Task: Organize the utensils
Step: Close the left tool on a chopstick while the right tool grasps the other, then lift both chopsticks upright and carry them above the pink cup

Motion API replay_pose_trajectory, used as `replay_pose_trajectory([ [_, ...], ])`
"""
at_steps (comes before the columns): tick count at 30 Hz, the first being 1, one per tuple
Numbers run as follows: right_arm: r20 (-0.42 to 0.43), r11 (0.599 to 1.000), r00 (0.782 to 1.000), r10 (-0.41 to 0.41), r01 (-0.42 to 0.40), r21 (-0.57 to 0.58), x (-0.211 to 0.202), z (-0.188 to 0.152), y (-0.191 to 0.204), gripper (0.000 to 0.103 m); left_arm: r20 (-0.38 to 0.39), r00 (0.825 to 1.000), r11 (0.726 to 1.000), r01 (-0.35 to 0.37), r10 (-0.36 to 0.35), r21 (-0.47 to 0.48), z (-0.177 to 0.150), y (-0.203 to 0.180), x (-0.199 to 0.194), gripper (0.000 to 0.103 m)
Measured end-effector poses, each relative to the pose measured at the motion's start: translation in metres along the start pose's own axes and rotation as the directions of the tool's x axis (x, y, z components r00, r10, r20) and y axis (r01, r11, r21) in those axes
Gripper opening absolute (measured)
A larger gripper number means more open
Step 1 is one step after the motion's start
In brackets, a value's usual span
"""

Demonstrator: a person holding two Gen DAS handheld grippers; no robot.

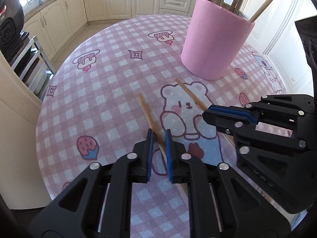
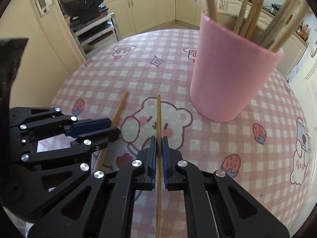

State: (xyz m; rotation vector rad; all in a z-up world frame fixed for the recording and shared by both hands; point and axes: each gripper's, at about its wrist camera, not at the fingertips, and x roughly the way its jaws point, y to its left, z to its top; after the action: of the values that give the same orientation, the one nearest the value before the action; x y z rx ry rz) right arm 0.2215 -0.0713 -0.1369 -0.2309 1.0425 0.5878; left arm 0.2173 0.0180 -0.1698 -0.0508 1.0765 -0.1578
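Two claws work low in each frame over the checked tablecloth (image 1: pixel 99 107). Upper right stands the pink cup (image 1: pixel 214 41) holding sticks. Right claw (image 2: pixel 158 138) pinches one chopstick (image 2: pixel 158 117); left claw (image 1: pixel 158 133), slightly parted, straddles another chopstick (image 1: pixel 147 115).

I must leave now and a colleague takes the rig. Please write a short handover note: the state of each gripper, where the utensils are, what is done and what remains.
Left gripper: its fingers sit around one thin wooden chopstick, with a gap visible; the stick is blurred, so I cannot tell if it is gripped.
Right gripper: shut on the second wooden chopstick, which points forward over the table.
Pink cylindrical holder: upright on the pink checked tablecloth, ahead and to the right of both grippers.
Done: several wooden sticks already stand in the holder.
Left: put these two chopsticks into the holder.
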Motion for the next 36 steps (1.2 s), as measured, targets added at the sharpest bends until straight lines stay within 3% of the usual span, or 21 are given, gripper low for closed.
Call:
replay_pose_trajectory([
  [5, 0.102, 0.997, 0.993, 0.062, -0.066, 0.036, -0.038, -0.005, -0.001, 0.004, 0.107, 0.994, 1.000, 0.020, -0.019, -0.001, -0.001, -0.001, -0.036, 0.006],
  [9, 0.210, 0.995, 0.974, 0.080, -0.090, 0.037, -0.076, -0.008, 0.006, 0.004, 0.195, 0.980, 0.999, 0.051, -0.051, 0.003, 0.001, -0.006, -0.075, 0.006],
  [17, 0.406, 0.996, 0.912, 0.065, -0.083, 0.029, -0.143, -0.019, 0.015, 0.004, 0.370, 0.925, 0.996, 0.078, -0.089, 0.044, -0.002, -0.018, -0.150, 0.006],
  [20, 0.469, 0.999, 0.883, 0.013, -0.031, 0.030, -0.160, -0.028, 0.018, 0.004, 0.429, 0.896, 0.994, 0.106, -0.113, 0.040, -0.008, -0.017, -0.170, 0.006],
  [22, 0.491, 0.999, 0.871, 0.020, -0.041, 0.032, -0.168, -0.033, 0.016, 0.004, 0.461, 0.877, 0.990, 0.132, -0.135, 0.039, -0.011, -0.018, -0.182, 0.006],
  [25, 0.533, 1.000, 0.846, -0.031, 0.024, 0.021, -0.177, -0.038, 0.020, 0.004, 0.483, 0.867, 0.992, 0.104, -0.123, 0.066, -0.013, -0.028, -0.191, 0.006],
  [32, 0.559, 0.998, 0.827, -0.059, 0.051, 0.029, -0.174, -0.048, 0.012, 0.004, 0.475, 0.871, 0.991, 0.098, -0.128, 0.086, -0.016, -0.040, -0.187, 0.006],
  [36, 0.586, 0.997, 0.807, -0.073, 0.052, 0.052, -0.183, -0.051, 0.006, 0.004, 0.488, 0.863, 0.991, 0.109, -0.133, 0.078, -0.016, -0.043, -0.190, 0.006],
])
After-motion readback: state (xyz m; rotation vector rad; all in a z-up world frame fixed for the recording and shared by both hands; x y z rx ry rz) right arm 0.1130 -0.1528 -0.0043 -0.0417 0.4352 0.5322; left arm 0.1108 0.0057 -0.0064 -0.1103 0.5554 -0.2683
